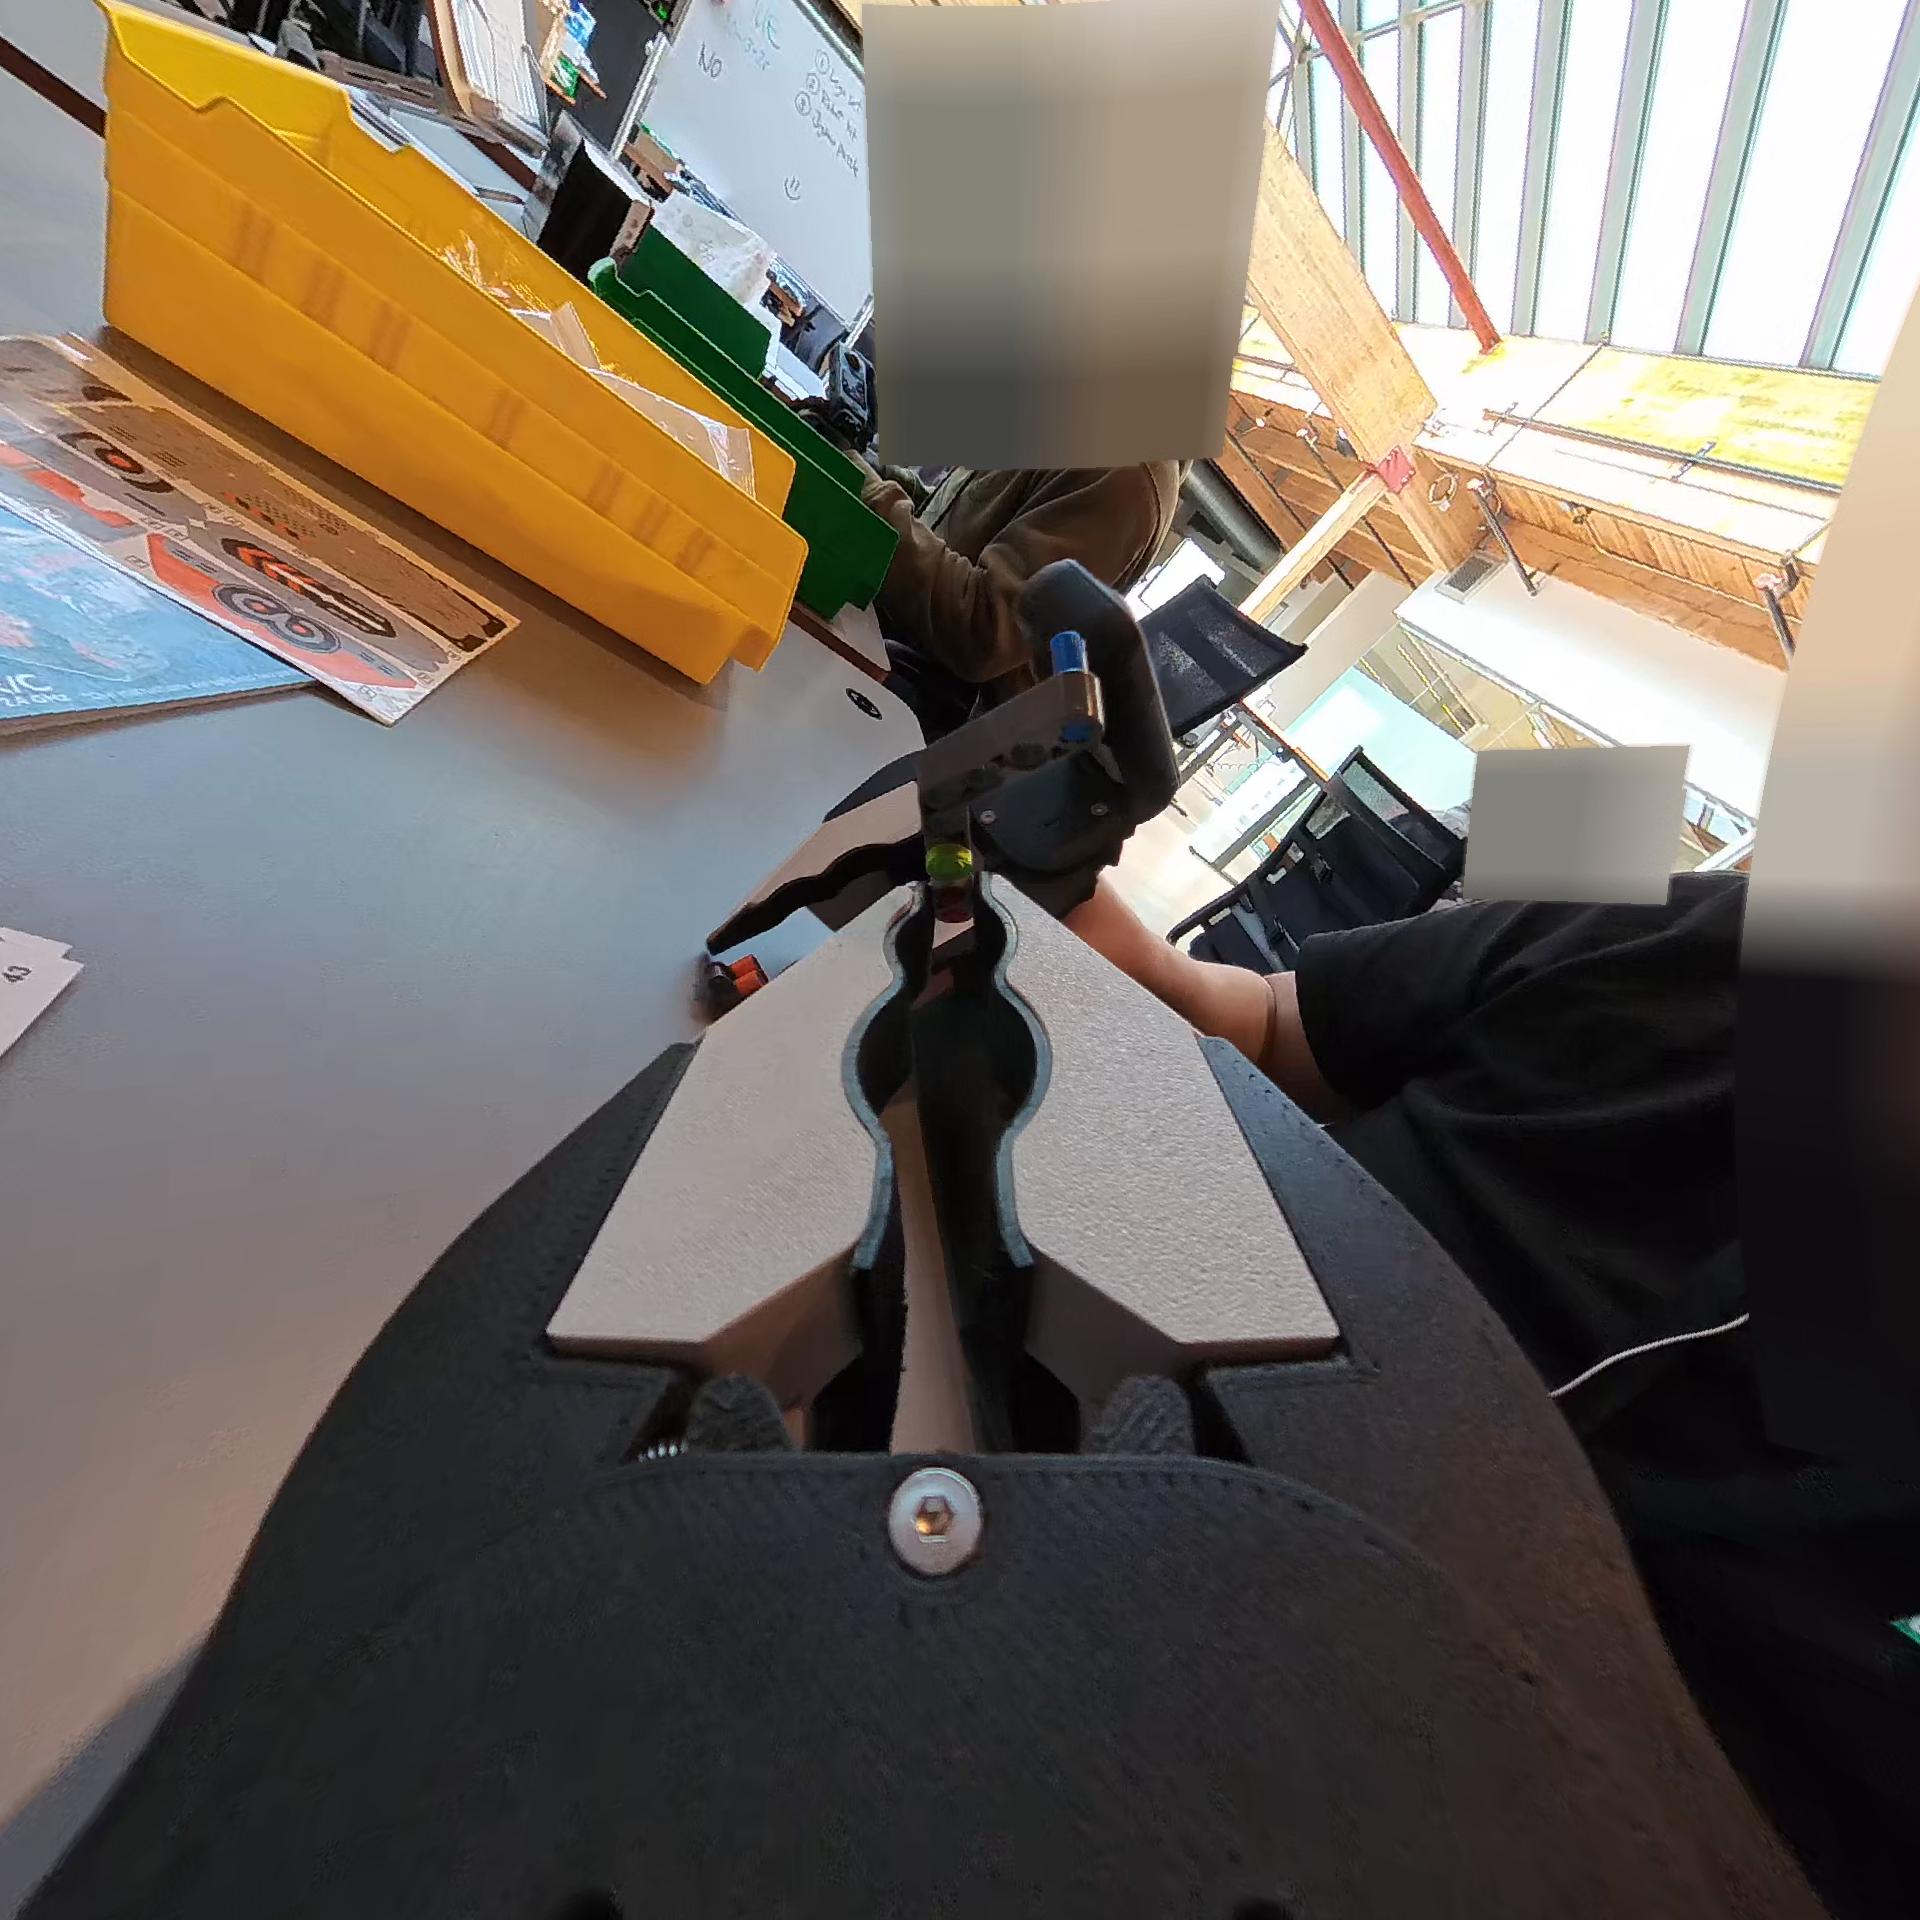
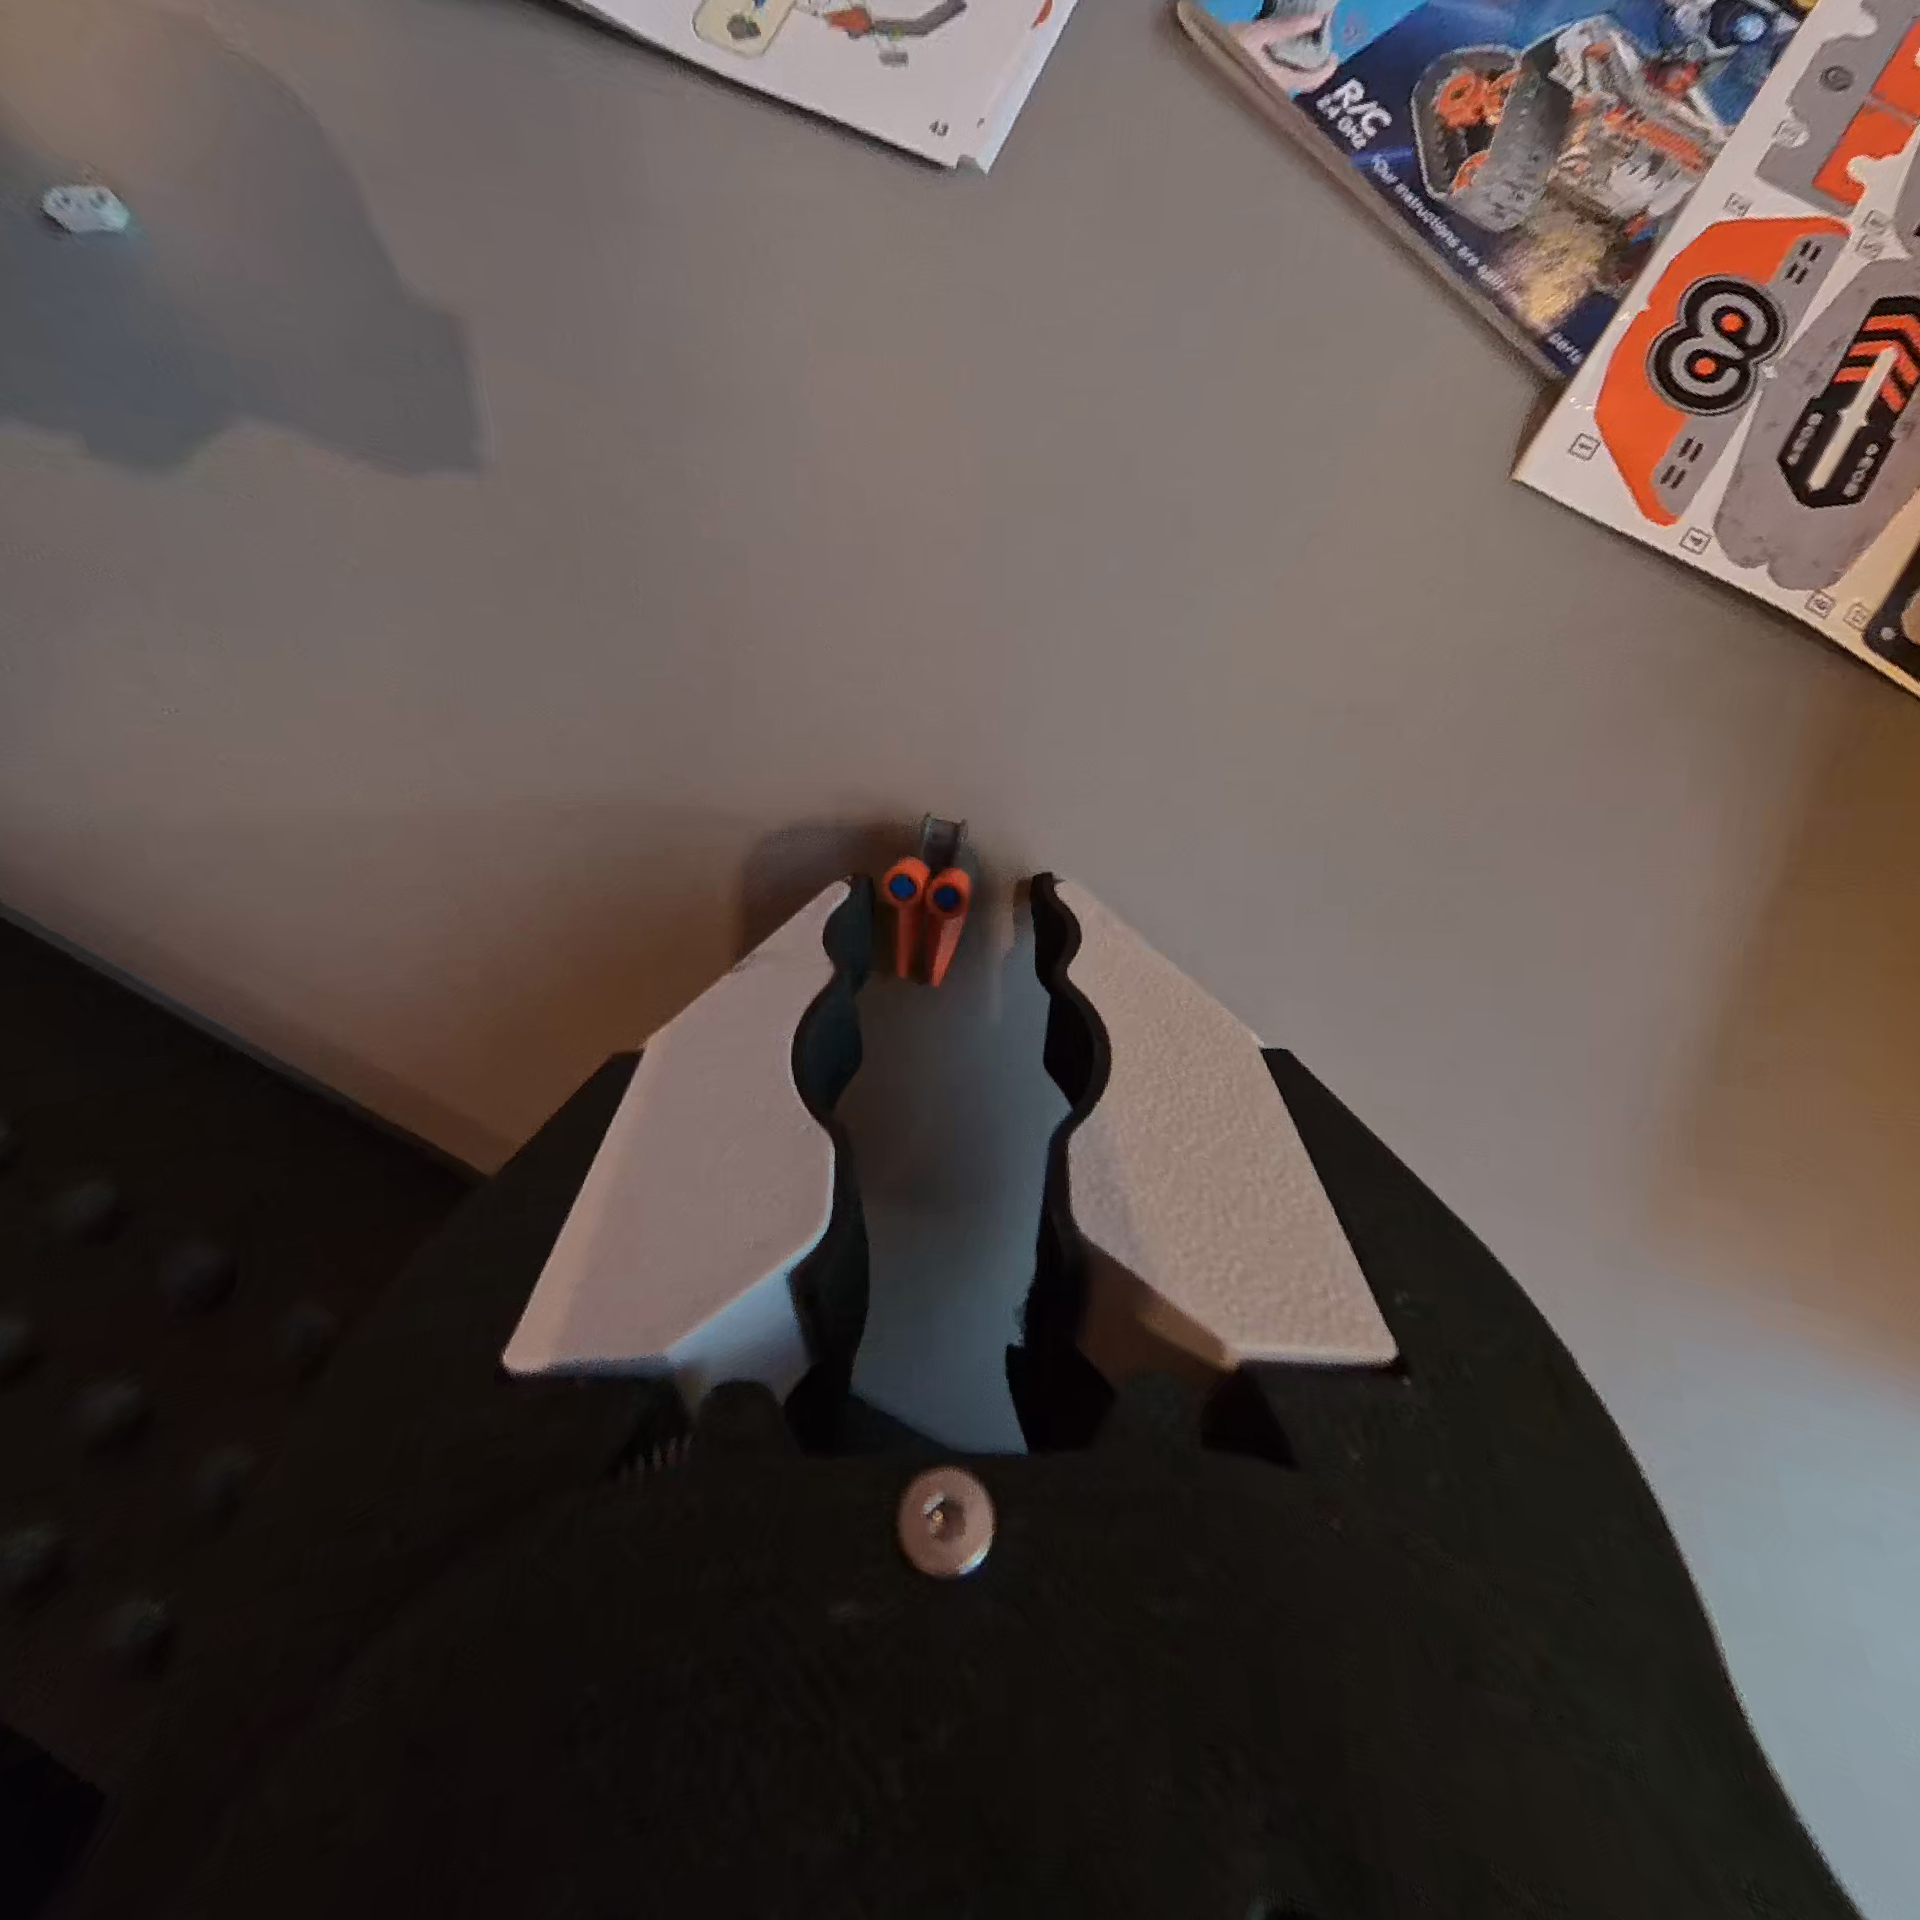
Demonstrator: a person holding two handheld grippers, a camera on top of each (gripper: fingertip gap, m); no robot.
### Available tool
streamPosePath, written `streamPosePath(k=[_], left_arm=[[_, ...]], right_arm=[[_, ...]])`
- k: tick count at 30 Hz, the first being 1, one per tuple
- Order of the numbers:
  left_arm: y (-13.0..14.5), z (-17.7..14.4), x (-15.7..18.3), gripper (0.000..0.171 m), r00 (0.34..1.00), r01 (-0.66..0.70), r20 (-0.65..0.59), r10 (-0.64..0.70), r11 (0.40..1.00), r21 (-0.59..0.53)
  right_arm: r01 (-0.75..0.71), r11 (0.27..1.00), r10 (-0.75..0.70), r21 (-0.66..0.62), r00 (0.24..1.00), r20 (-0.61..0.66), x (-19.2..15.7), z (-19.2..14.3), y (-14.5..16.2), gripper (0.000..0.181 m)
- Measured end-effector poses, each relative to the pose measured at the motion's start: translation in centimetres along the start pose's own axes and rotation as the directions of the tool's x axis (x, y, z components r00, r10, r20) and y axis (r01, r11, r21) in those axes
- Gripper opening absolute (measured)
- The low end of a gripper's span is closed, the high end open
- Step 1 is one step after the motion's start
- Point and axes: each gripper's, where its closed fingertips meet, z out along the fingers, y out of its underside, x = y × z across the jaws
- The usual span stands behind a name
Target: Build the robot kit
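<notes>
My left gripper (image 1: 951,899) is shut on a small brick assembly (image 1: 1013,738) and holds it above the grey table (image 1: 364,987). The assembly is a grey beam with a blue pin (image 1: 1067,652) on top and a yellow-green stud (image 1: 948,860) and a red bit at my fingertips. My right gripper (image 2: 943,891) is open, tips down at the table. A small orange part with two blue pin ends (image 2: 925,925) lies between its fingertips, nearer the left one; I cannot tell whether it touches that finger. The right gripper's fingers (image 1: 821,873) and the orange part (image 1: 743,977) also show in the left wrist view.
A yellow bin (image 1: 416,343) and a green bin (image 1: 748,416) stand at the table's far side. A sticker sheet (image 2: 1745,395), a blue booklet (image 2: 1507,135) and an instruction page (image 2: 852,62) lie on the table, with a small white piece (image 2: 85,208) far left. Two people sit close by. The grippers' ends are close to 15 centimetres from one another.
</notes>
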Motion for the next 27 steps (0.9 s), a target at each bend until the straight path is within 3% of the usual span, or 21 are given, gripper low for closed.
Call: streamPosePath(k=[6, 12, 17, 27], left_arm=[[-0.2, -0.1, 0.3, 0.005, 1.0, -0.007, -0.005, 0.007, 1.0, 0.007], [0.2, -0.1, -1.0, 0.005, 0.998, 0.042, 0.042, -0.042, 0.999, -0.002], [1.7, 1.2, -2.8, 0.005, 0.987, 0.123, 0.108, -0.119, 0.992, -0.032], [2.9, 0.7, -7.1, 0.006, 0.939, 0.213, 0.27, -0.212, 0.977, 0.026]], right_arm=[[0.012, 1.0, -0.012, 0.0, 1.0, -0.01, -0.2, 0.2, -0.2, 0.017], [0.119, 0.992, -0.119, 0.031, 0.993, -0.012, -0.7, 0.0, -0.7, 0.016], [0.265, 0.955, -0.254, 0.131, 0.963, -0.095, -1.2, -0.7, -2.5, 0.016], [0.207, 0.934, -0.22, 0.293, 0.976, 0.01, -2.8, 1.3, -8.4, 0.015]])
